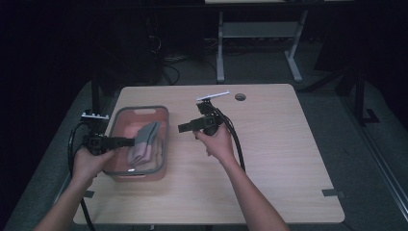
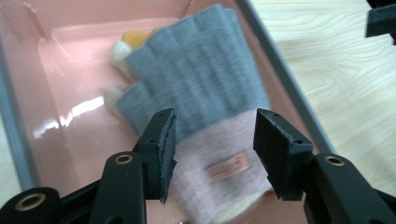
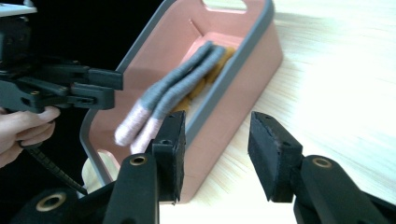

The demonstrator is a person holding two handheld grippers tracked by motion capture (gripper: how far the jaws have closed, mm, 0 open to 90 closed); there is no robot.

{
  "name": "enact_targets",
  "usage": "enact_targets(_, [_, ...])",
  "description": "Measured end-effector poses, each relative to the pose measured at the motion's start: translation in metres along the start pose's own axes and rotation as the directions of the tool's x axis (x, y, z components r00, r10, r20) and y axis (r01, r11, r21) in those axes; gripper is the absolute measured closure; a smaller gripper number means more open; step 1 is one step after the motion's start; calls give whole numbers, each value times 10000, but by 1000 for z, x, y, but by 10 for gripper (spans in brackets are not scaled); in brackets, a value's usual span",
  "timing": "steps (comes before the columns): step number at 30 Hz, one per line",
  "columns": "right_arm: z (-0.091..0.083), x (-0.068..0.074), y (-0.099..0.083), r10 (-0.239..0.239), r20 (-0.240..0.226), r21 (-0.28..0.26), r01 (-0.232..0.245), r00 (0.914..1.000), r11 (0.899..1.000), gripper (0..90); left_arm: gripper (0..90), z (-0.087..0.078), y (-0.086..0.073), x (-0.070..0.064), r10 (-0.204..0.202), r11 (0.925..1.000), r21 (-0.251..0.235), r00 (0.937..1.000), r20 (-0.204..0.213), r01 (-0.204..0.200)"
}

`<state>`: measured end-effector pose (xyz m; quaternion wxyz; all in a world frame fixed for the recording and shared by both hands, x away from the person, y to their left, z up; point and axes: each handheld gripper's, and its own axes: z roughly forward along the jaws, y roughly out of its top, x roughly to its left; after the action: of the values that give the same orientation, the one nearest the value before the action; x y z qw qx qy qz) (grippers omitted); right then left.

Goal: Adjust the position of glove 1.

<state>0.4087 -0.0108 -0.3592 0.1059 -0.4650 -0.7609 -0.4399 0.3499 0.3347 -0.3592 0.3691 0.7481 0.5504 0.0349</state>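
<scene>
A pink basket (image 1: pixel 139 109) with a grey rim stands on the left part of the wooden table (image 1: pixel 284 149). Inside it, a pair of grey knit gloves (image 1: pixel 144 142) with pink cuffs leans against the right wall, over something orange and cream (image 2: pixel 133 37). My left gripper (image 1: pixel 129 141) reaches over the basket's left rim. In the left gripper view it (image 2: pixel 215 128) is open, and the glove (image 2: pixel 201 79) lies just beyond its jaws, blurred. My right gripper (image 1: pixel 184 128) hovers to the right of the basket, pointing at it. It (image 3: pixel 217 133) stands open with nothing between its jaws.
In the right gripper view the basket wall (image 3: pixel 247 60) is close ahead and the left gripper (image 3: pixel 116 89) hangs over its far side. A round cable hole (image 1: pixel 240 97) sits at the table's back edge. Bare tabletop stretches to the right. The surroundings are dark.
</scene>
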Motion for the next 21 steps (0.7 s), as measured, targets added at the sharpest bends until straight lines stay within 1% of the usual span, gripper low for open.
enact_targets(1, [-1, -1, -1, 31, 13, -29, -31, 10000, 10000, 555, 488, -1, 1, -2, 95, 9999, -49, 10000, 17, -95])
enact_targets(3, [-4, -4, -2, 138, 45, -76, -138, 9999, 9999, 545, 487, -1, 2, -6, 155, 9998, -94, 9998, 83, -154])
enact_targets(4, [-6, -6, -3, 108, 89, -53, -108, 9999, 9999, 543, 483, 0, 3, -7, 190, 9998, -103, 9998, 107, -189])
enact_targets(8, [-11, -8, -5, 164, 147, -114, -162, 9998, 9998, 538, 483, 1, 4, -10, 225, 9997, -134, 9996, 158, -223])
enact_targets(9, [-13, -9, -5, 105, 189, -159, -102, 9998, 9998, 537, 483, 1, 4, -11, 252, 9996, -144, 9996, 157, -249])
enact_targets(10, [-14, -9, -5, 166, 175, -173, -163, 9997, 9997, 536, 485, 1, 4, -11, 313, 9995, -98, 9994, 155, -311])
enact_targets(11, [-15, -10, -6, 117, 205, -185, -114, 9997, 9998, 534, 485, 2, 4, -12, 325, 9994, -99, 9993, 161, -323])
enact_targets(14, [-19, -12, -8, 197, 257, -215, -191, 9995, 9996, 525, 485, 2, 5, -13, 375, 9993, -87, 9991, 184, -374])
enact_targets(16, [-21, -13, -9, 130, 308, -246, -122, 9994, 9996, 521, 485, 2, 6, -13, 312, 9994, -135, 9992, 233, -309])
enact_targets(21, [-27, -17, -11, 206, 438, -217, -197, 9988, 9996, 510, 485, 3, 6, -14, 346, 9993, -148, 9991, 248, -343])
